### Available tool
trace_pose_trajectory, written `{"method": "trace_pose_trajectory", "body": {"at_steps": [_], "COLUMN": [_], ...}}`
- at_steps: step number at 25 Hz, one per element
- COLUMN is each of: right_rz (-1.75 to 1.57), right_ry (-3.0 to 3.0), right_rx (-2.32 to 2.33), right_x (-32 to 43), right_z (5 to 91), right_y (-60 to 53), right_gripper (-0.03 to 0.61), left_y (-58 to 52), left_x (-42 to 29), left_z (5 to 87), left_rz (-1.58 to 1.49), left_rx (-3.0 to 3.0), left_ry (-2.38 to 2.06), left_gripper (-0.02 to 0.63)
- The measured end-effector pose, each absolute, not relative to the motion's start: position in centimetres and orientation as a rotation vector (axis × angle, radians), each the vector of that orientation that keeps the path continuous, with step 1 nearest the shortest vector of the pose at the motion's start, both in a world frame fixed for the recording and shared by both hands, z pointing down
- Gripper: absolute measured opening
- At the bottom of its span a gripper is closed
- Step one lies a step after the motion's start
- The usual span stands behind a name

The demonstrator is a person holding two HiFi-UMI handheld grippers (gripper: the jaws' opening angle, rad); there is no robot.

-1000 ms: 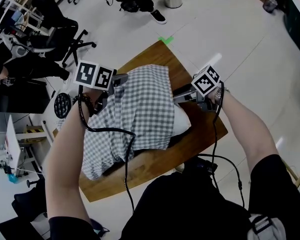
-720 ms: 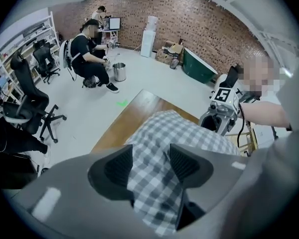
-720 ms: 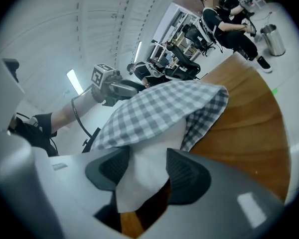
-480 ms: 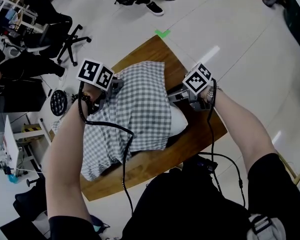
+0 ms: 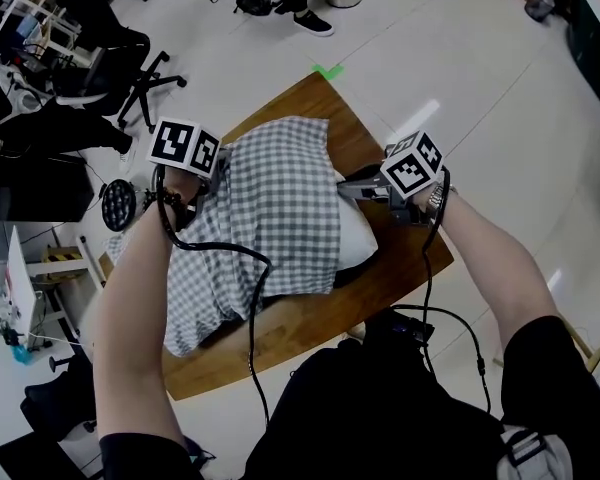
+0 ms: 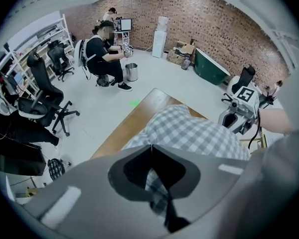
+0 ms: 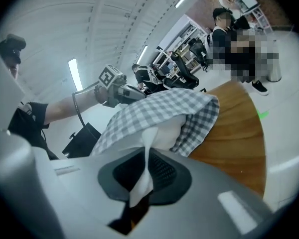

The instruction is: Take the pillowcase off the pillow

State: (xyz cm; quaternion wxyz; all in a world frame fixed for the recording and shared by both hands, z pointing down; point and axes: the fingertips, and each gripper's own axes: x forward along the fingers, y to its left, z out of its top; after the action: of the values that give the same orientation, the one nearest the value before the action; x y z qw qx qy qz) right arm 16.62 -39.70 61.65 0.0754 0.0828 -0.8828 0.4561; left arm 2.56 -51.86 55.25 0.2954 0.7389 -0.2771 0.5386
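I have the left gripper (image 6: 150,151) pressed together on a fold of the checked pillowcase (image 5: 280,203). The right gripper (image 7: 145,153) is pinching a tuft of the white pillow (image 5: 357,240). The pillow lies across the middle of the wooden worktop (image 5: 315,318) and is almost wholly under the pillowcase. Only its white end shows, toward the worktop's right edge. In the head view my left arm (image 5: 130,308) covers part of the cloth, and together they hide the worktop's left corner. I cannot tell where the pillowcase ends there. The jaw tips of both grippers are hard to pick out in that view.
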Motion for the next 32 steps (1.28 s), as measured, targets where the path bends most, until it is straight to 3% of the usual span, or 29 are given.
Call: {"method": "trace_pose_trajectory", "body": {"at_steps": [23, 32], "right_rz": [0.826, 0.792], "right_ry": [-2.617, -2.572], "right_rx": [0.666, 0.768], "right_x": [18.5, 20.0], "right_z": [56.2, 56.4], "right_y": [-28.9, -25.7], "right_gripper": [0.015, 0.015], "left_y": [-42.2, -38.2], "left_x": [-11.1, -16.0], "left_z": [50.3, 50.7], "left_rz": [1.325, 1.258], "left_rx": [1.965, 1.918], "left_ry": [-1.054, -1.116], "left_gripper": [0.005, 0.005]}}
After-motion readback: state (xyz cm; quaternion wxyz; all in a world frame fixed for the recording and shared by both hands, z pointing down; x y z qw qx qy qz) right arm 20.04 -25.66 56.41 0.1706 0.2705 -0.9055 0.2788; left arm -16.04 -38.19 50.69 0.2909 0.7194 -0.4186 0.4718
